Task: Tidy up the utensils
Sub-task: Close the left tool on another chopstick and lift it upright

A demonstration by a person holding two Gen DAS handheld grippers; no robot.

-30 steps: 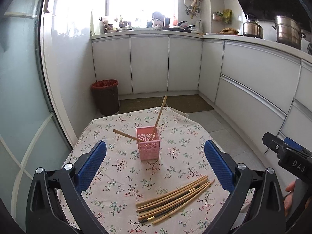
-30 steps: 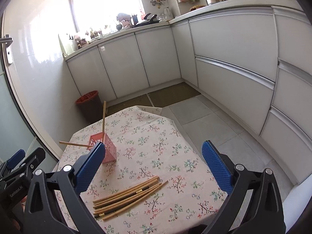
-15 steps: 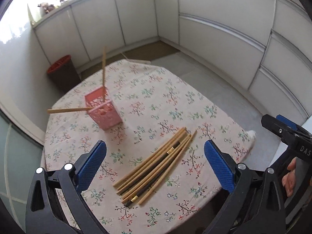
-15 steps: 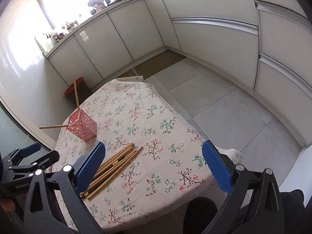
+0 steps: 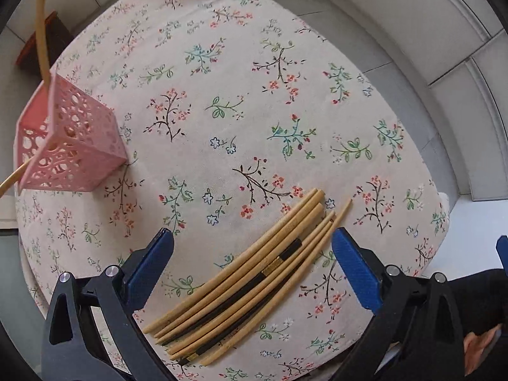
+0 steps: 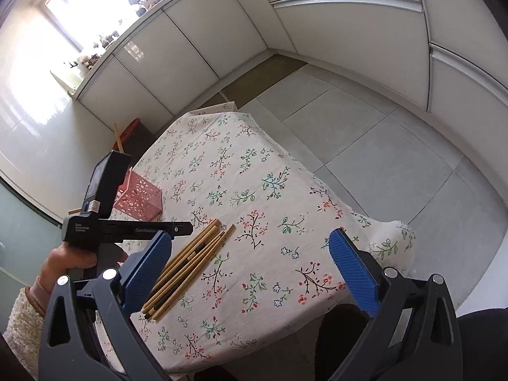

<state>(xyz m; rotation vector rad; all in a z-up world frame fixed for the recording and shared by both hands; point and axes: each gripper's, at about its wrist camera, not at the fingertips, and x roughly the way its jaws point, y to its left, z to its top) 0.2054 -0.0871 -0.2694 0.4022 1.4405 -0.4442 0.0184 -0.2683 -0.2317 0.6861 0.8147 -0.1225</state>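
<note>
Left gripper wide open above the chopsticks, near edge of the table; right gripper also wide, empty. Pink basket far left, two sticks inside. Risk: grabbing several at once, scattering the bundle off the cloth
</note>
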